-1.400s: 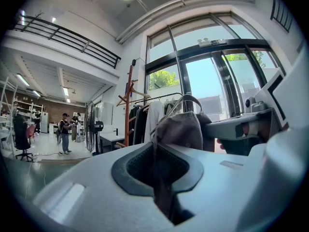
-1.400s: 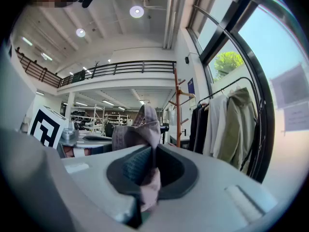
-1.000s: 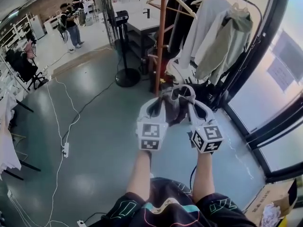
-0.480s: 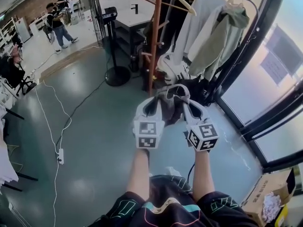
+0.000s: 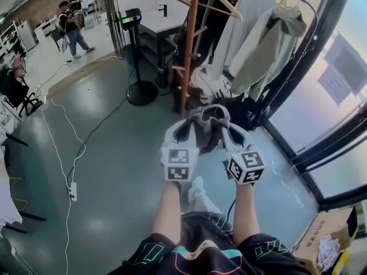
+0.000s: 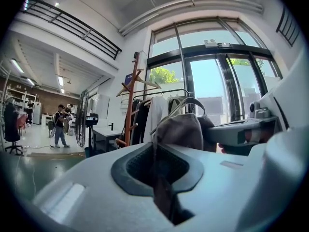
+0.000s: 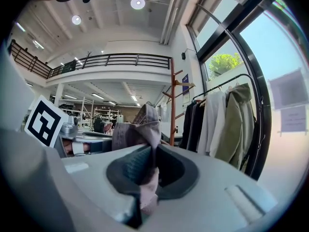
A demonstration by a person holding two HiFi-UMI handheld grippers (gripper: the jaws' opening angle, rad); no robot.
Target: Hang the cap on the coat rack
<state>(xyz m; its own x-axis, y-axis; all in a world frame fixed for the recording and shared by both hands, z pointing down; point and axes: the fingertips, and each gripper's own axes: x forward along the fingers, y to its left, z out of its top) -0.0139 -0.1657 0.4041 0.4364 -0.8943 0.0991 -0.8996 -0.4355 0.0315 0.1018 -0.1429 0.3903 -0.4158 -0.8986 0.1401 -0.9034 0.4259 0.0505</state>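
A grey-brown cap [image 5: 206, 128] hangs stretched between my two grippers, held in the air in front of me. My left gripper [image 5: 184, 132] is shut on the cap's left edge; fabric [image 6: 177, 132] runs down between its jaws. My right gripper [image 5: 230, 132] is shut on the cap's right edge, with cloth [image 7: 140, 129] pinched in its jaws. The orange-brown wooden coat rack [image 5: 189, 44] stands ahead and slightly left, its pole [image 6: 130, 105] with angled pegs; it also shows in the right gripper view [image 7: 173, 105]. The cap is short of the rack.
A clothes rail with hanging jackets and shirts [image 5: 258, 39] stands right of the rack, by dark-framed glass doors [image 5: 321, 96]. A standing fan [image 5: 135, 44] and a table [image 5: 157, 24] are behind left. Cables [image 5: 69, 153] cross the grey floor. People [image 5: 69, 27] stand far off.
The view has shifted slightly; both grippers keep hold of the cap and stay at about the same distance from the rack. My foot has come into view below the grippers.
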